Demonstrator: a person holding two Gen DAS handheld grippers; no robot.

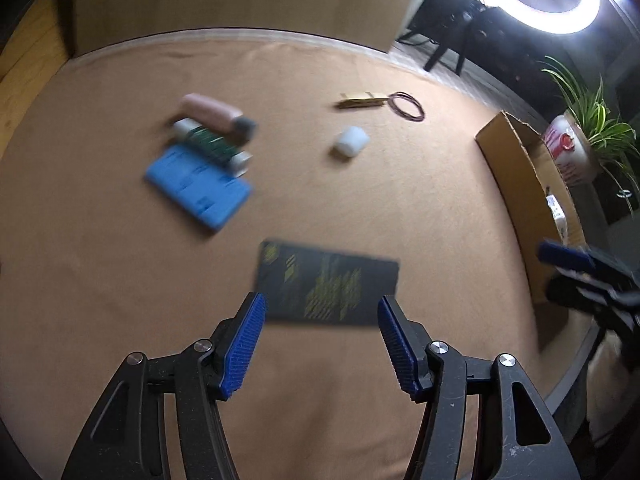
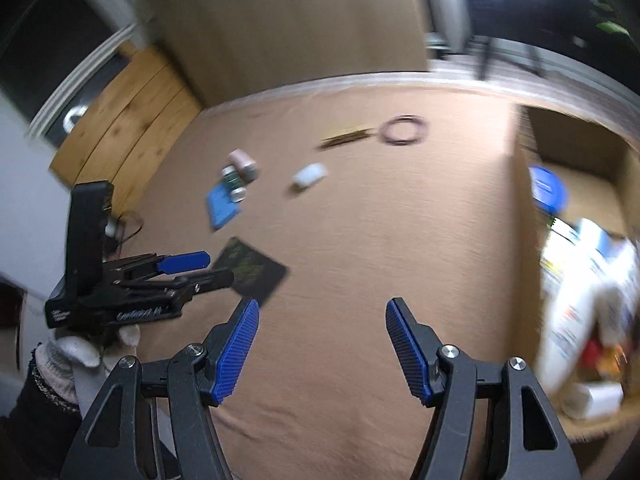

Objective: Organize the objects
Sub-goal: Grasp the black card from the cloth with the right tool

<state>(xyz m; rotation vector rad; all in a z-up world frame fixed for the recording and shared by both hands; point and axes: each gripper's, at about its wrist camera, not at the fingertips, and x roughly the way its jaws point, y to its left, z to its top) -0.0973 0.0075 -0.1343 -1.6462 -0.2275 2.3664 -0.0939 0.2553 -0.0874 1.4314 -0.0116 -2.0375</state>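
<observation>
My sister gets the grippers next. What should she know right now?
Left hand-held gripper: open, empty, hovering just short of the black packet.
Right hand-held gripper: open, empty, over bare cloth beside the cardboard box.
Already in the box: a blue lid and some packets and bottles, too blurred to name.
Still on the table: blue packet, green-labelled bottle, pink bottle, white block, gold strip, rubber bands, black packet.
The black packet looks like the likely next pick.
</observation>
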